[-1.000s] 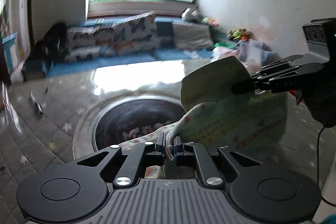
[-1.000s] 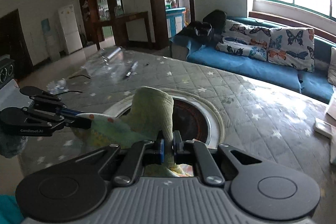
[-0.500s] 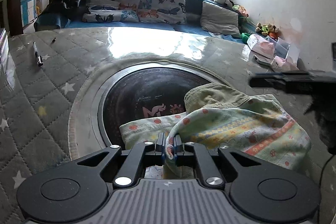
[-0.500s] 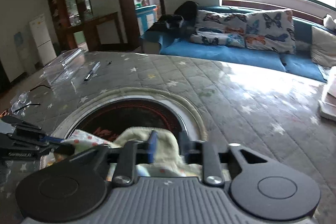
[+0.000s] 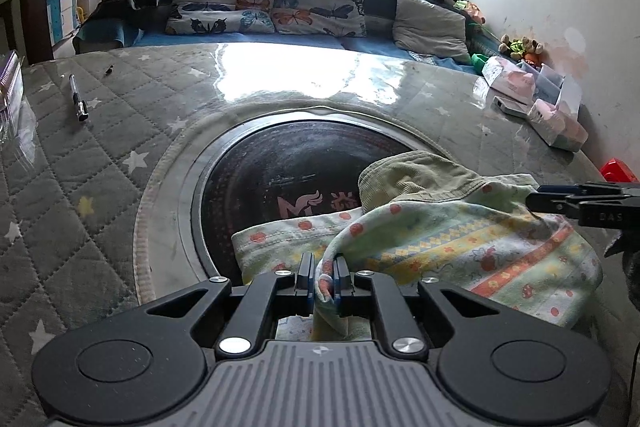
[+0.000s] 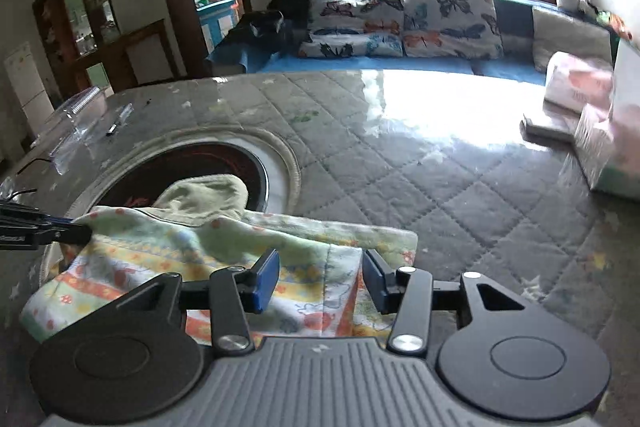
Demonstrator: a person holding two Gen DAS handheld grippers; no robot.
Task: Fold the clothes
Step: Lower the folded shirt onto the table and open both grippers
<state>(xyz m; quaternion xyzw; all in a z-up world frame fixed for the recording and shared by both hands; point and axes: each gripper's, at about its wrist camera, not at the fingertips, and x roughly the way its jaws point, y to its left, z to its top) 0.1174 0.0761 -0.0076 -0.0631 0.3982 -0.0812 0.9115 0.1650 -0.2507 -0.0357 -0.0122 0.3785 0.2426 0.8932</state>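
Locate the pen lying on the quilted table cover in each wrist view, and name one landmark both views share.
Left wrist view: the pen lies at the far left, on the quilted table cover, left of the dark round inset.
Right wrist view: the pen lies upper left, beyond the round inset.
Shared landmark: the butterfly cushions under the window.

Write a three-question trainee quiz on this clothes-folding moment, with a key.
1. True or false: the right gripper is shut on the patterned garment.
2. Which gripper pinches the garment's edge? A) left gripper B) right C) neither
3. Fill in: the garment lies partly over the dark round ____ set into the quilted table cover.

Key: 1 false, its jaws stand open over the cloth; 2 A; 3 inset.
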